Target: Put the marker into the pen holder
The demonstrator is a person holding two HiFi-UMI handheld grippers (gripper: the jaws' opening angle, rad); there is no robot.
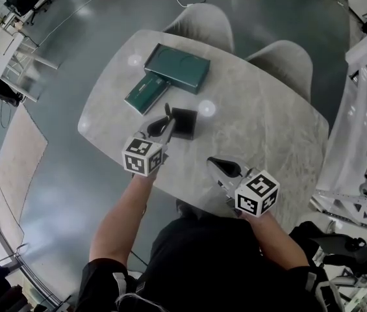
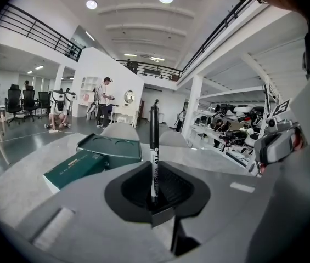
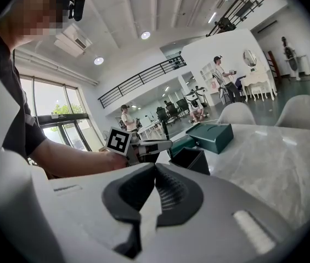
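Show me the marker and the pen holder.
marker (image 2: 154,130), left gripper view, on its black barrel.
pen holder (image 3: 198,164), right gripper view, on its outer wall.

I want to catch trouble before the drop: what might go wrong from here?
1. The left gripper pinches the marker near its lower end, with most of its length standing above the jaws. It may pivot or slip as it moves.
2. The holder stands free. The right gripper is shut, empty and apart from it, so a bump might shove or tip it.
3. The marker seems beside the opening, not over it, so releasing now would likely miss.
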